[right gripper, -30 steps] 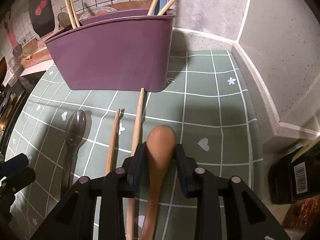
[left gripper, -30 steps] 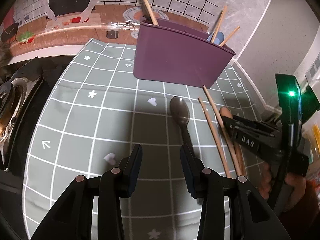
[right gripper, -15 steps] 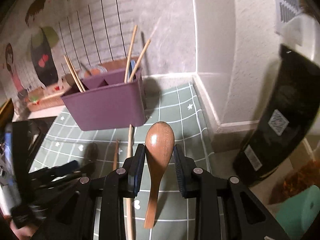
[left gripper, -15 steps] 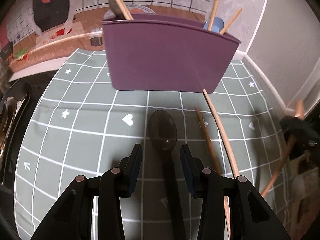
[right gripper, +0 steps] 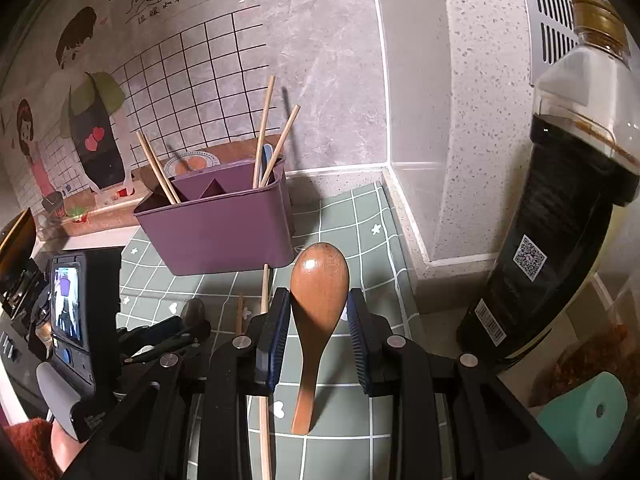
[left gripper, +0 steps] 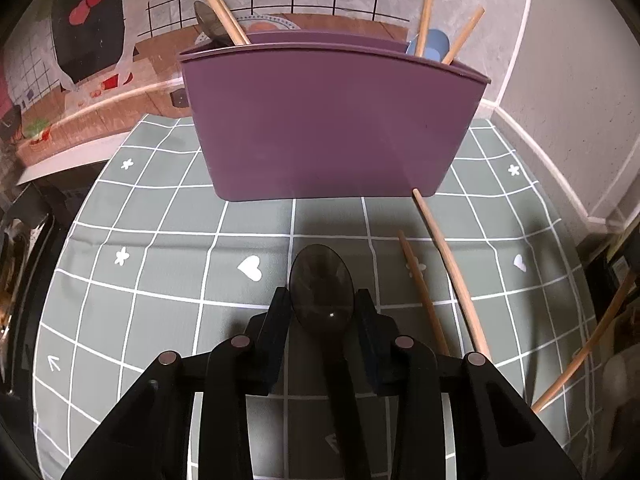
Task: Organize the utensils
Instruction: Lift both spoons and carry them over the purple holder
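Note:
A purple utensil holder (left gripper: pixel 328 120) stands at the back of the green grid mat (left gripper: pixel 160 272), with chopsticks and spoons upright in it. A dark spoon (left gripper: pixel 322 292) lies on the mat. My left gripper (left gripper: pixel 322 308) is closing around its bowl, and the pads touch both sides. Two loose chopsticks (left gripper: pixel 424 304) lie to its right. In the right wrist view, my right gripper (right gripper: pixel 318 308) is shut on a wooden spoon (right gripper: pixel 320 280) held up above the mat, bowl forward. The holder (right gripper: pixel 224 232) is ahead on the left, and the left gripper (right gripper: pixel 192 328) is low on the left.
A tall bottle of dark sauce (right gripper: pixel 560 220) stands close on the right by the wall corner. A teal object (right gripper: pixel 580 412) sits below it. A black stove (left gripper: pixel 20 260) borders the mat on the left. The tiled wall rises right behind the holder.
My left gripper slid over the dark spoon and narrowed its jaws onto the bowl. My right gripper lifted the wooden spoon off the mat and tipped up toward the wall.

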